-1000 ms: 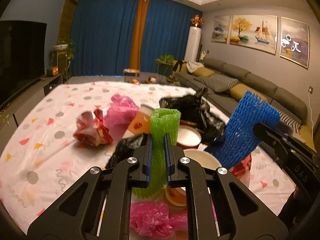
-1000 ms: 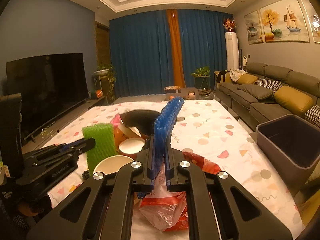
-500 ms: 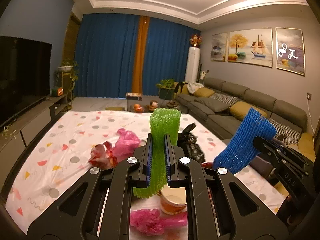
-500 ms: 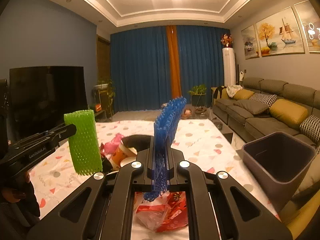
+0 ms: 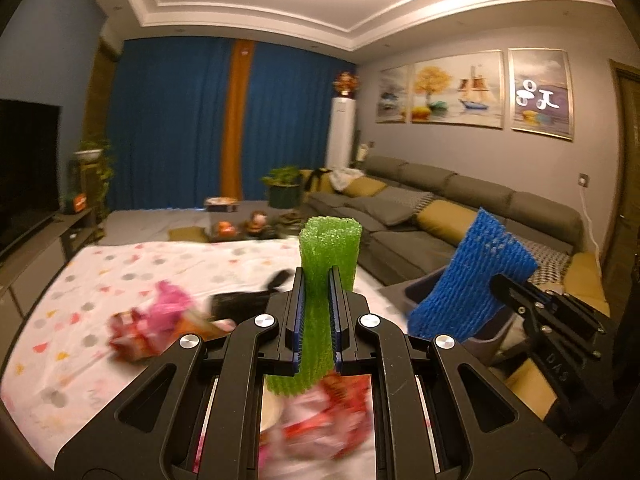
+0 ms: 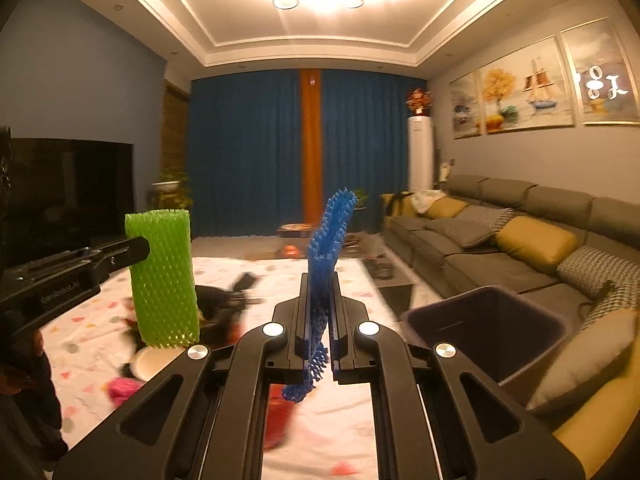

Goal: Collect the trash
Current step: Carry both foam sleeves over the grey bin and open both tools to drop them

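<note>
My left gripper [image 5: 316,280] is shut on a green foam net sleeve [image 5: 329,248], which stands upright between its pads. The same green net sleeve [image 6: 162,276] shows at the left of the right wrist view, held by the left gripper [image 6: 138,250]. My right gripper [image 6: 318,284] is shut on a blue foam net sleeve [image 6: 330,236], flattened and pointing up. In the left wrist view that blue net sleeve [image 5: 472,284] hangs at the right in the right gripper [image 5: 502,286]. A dark grey trash bin [image 6: 486,332] stands open to the right, below both nets.
The table with a white patterned cloth [image 5: 80,280] carries a black bag [image 6: 228,300], pink and red wrappers [image 5: 156,320] and a paper bowl [image 6: 154,362], all blurred. A grey sofa [image 6: 520,240] runs along the right wall. A television [image 6: 68,192] stands at the left.
Both grippers have risen from the table with their nets and swung to the right. The trash on the cloth has dropped lower in view and the bin has come nearer.
</note>
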Demonstrator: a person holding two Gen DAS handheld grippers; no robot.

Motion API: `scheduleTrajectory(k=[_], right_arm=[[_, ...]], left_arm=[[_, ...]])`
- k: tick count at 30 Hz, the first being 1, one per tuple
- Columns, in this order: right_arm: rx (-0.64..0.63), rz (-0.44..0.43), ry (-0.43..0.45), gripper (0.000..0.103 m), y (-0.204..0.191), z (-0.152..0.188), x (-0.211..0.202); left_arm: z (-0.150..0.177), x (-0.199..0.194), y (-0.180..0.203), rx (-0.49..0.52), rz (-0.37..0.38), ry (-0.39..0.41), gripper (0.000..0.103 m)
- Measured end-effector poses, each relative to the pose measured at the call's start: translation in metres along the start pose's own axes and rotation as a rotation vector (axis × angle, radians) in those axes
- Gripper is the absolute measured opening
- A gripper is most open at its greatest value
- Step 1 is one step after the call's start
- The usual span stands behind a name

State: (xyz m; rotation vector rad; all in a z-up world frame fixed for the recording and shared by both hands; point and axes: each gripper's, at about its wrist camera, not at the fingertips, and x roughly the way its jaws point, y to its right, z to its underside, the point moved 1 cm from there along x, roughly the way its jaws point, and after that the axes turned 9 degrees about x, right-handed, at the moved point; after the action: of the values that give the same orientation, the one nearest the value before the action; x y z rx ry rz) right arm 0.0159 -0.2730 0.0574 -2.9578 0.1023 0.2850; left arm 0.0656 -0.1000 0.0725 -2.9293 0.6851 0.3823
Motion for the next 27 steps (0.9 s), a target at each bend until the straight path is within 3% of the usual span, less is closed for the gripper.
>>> scheduleTrajectory(k=[12,18,27], right_arm=[[0.042,0.210,0.037,0.008,0.108,-0.008,0.032],[0.085,0.254,0.034,0.008,0.148,0.000,0.042],[0.112,0.267,0.001,0.008,0.169,0.008,0.059]], left_arm=[[-0.016,0.107,0.107,0.050,0.171,-0.008,0.010],[-0.016,0.153,0.148,0.052,0.251,-0.006,0.010],[-0.006,0.201,0.187,0.060,0.341,-0.033,0.011]])
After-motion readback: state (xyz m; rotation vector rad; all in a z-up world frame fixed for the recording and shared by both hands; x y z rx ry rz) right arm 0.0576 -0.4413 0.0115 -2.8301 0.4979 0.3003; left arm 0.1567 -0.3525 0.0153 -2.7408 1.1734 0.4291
